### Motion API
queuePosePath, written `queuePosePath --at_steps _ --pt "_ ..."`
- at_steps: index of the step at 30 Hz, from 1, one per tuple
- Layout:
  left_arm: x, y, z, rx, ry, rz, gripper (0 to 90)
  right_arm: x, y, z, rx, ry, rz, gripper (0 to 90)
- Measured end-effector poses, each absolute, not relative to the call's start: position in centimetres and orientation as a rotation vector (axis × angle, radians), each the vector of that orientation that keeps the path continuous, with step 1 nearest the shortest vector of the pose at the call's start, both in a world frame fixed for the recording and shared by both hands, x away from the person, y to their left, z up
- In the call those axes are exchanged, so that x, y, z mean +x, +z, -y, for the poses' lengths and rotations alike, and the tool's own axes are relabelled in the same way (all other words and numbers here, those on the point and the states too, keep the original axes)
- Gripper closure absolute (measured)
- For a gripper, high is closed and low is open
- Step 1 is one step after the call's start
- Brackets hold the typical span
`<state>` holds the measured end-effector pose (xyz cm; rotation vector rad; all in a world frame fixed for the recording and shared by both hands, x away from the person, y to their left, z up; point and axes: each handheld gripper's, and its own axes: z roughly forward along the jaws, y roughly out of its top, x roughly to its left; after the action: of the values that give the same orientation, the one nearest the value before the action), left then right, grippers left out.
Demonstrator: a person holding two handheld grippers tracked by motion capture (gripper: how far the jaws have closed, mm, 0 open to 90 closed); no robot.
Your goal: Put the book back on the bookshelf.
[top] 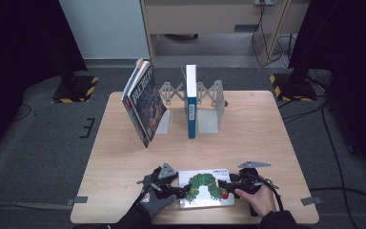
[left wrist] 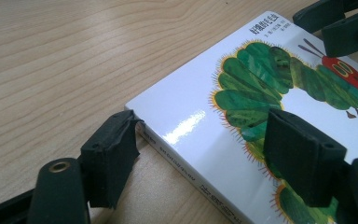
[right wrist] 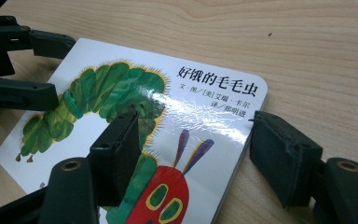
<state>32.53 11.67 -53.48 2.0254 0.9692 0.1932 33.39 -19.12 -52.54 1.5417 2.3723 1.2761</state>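
Light wooden table (top: 124, 157), caterpillar book (top: 205, 188) lying flat (near edge), metal bookends (top: 209, 107) holding upright books (top: 190, 100)

Grey carpet floor (top: 38, 143), wooden table (top: 262, 129)

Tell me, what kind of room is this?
Probably a lab or workshop set up for recording, not a home: a bare wooden table on grey carpet, cables across the floor, and stand bases marked with yellow-and-black tape behind it.

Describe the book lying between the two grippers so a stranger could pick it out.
On the light wooden table, look at the near edge. A glossy white board book lies flat there, unlike the two upright books by the metal bookends. Its cover shows a green caterpillar with a red head.
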Motion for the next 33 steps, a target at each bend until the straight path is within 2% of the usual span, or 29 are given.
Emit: queuePosePath --at_steps 15,21,33 --pt "32.7 -53.5 -11.5 2.020 0.166 -0.973 15.6 33.4 -51.9 19.6 1.582 1.351 -2.334 38.7" --pt "32.6 -53.6 -11.1 2.029 0.165 -0.984 6.3 33.4 -51.5 19.7 1.572 1.408 -2.314 39.3" --pt "32.9 -53.6 -11.4 1.994 0.127 -1.000 2.5 33.8 -50.4 19.6 1.556 1.550 -2.221 39.4"
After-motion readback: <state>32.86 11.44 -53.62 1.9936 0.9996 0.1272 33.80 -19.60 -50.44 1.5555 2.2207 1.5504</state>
